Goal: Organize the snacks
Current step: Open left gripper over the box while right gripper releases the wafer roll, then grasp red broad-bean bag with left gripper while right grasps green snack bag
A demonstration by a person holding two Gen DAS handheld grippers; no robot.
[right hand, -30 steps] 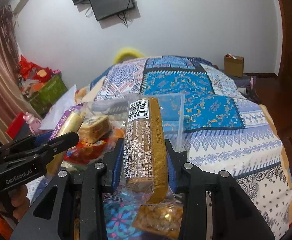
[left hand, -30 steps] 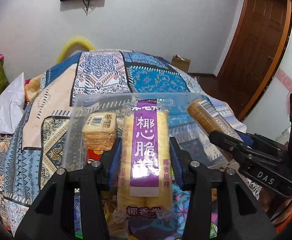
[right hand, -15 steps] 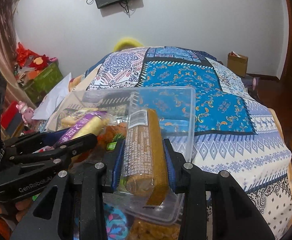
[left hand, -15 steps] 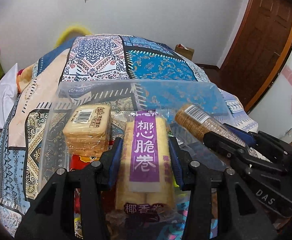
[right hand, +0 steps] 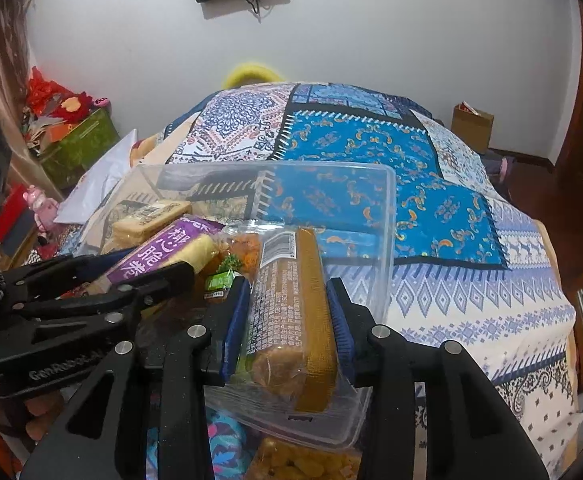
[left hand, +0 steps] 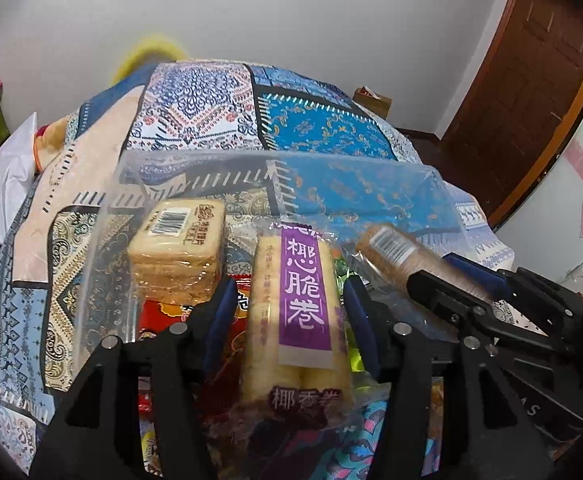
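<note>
Both of my grippers are over the clear plastic bin [right hand: 387,216], which sits on the bed near its front edge, on the patchwork quilt [right hand: 431,184].

Left gripper [left hand: 289,312]: the jaws are opening, and the purple-label roll pack [left hand: 297,312] stands between them. I see a gap on the left pad side; the right pad looks near the wrapper or touching it, I cannot tell which. I read it as released.

Right gripper [right hand: 289,316]: the jaws are opening a little, but the pads still seem to press the brown biscuit sleeve [right hand: 291,304], which is inside the bin against its right wall.

Risks, as I judge them:
- The roll pack leans on a loose pile of red packets [left hand: 163,316]. Once freed it may topple or slide over the bin's near rim.
- The slick wrapper could cling to the right pad and lift out when I withdraw.
- The grippers are near each other; pulling both out together could knock the biscuit sleeve or tip the light bin.
- The cracker stack [left hand: 179,252] stands on end and could fall if nudged.

Compared with a second ago: both packs were held above the bin rim and now sit down inside it. The left jaws are visibly wider.
</note>
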